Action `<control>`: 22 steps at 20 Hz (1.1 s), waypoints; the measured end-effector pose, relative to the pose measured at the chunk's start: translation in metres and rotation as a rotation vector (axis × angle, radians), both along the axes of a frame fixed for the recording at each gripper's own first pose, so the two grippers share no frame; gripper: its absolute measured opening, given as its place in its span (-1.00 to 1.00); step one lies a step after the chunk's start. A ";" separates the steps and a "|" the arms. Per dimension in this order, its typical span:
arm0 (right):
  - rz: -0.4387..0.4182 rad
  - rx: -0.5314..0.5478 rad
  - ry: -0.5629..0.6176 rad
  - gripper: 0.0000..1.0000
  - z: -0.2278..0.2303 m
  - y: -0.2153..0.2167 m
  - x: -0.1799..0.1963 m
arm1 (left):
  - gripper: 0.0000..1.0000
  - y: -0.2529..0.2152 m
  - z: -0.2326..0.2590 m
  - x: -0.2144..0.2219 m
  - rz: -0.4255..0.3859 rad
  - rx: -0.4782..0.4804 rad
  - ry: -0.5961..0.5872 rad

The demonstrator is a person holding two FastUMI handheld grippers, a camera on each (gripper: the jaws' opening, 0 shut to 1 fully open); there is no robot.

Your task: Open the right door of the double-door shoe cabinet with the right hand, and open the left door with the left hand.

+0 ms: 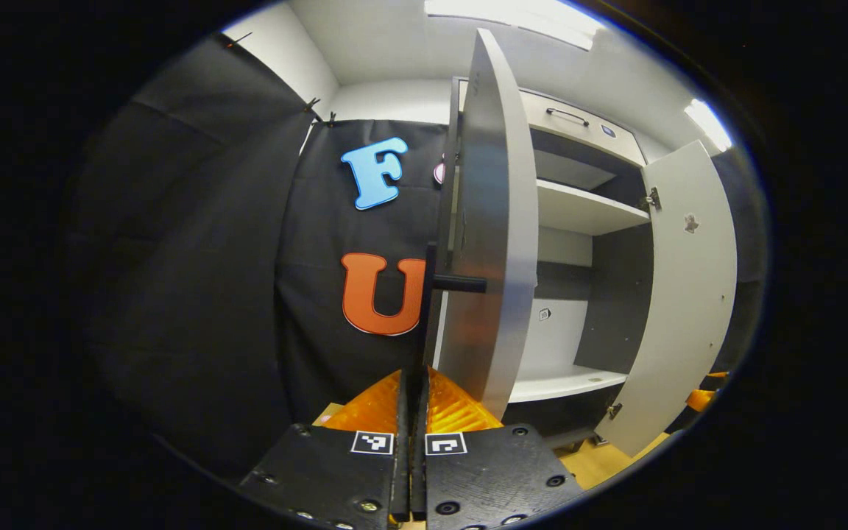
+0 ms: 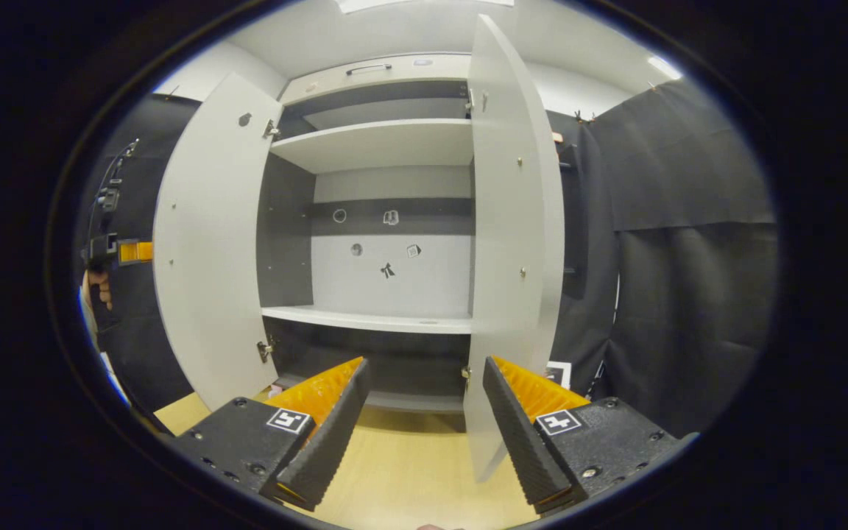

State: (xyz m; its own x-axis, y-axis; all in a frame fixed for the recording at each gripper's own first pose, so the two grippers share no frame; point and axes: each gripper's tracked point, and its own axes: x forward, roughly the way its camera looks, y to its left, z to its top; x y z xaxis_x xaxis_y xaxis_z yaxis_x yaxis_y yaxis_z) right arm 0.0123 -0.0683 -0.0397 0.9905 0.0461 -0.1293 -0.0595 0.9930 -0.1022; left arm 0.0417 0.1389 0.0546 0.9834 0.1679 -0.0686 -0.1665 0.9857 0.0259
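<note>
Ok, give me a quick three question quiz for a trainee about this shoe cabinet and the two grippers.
1. True or false: both doors of the shoe cabinet stand open.
2. Which gripper has its fingers spread apart? A) left gripper B) right gripper
3. Fill in: in the left gripper view, the left door carries a dark ____ sticking out of its front.

Key: 1 true, the right door is swung out too. 2 B, the left one's fingers are together with nothing between them. 3 handle.
</note>
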 end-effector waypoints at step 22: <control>0.048 0.001 -0.015 0.96 -0.005 0.011 -0.016 | 0.74 -0.163 -0.089 -0.023 -0.094 0.049 -0.005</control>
State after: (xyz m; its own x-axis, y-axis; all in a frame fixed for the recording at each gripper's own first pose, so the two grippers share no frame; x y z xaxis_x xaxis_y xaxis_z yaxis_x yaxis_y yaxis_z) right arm -0.0038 -0.0575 -0.0445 0.9890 0.0937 -0.1142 -0.1056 0.9891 -0.1027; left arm 0.0191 -0.0240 -0.0343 0.9953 0.0781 -0.0574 -0.0738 0.9945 0.0737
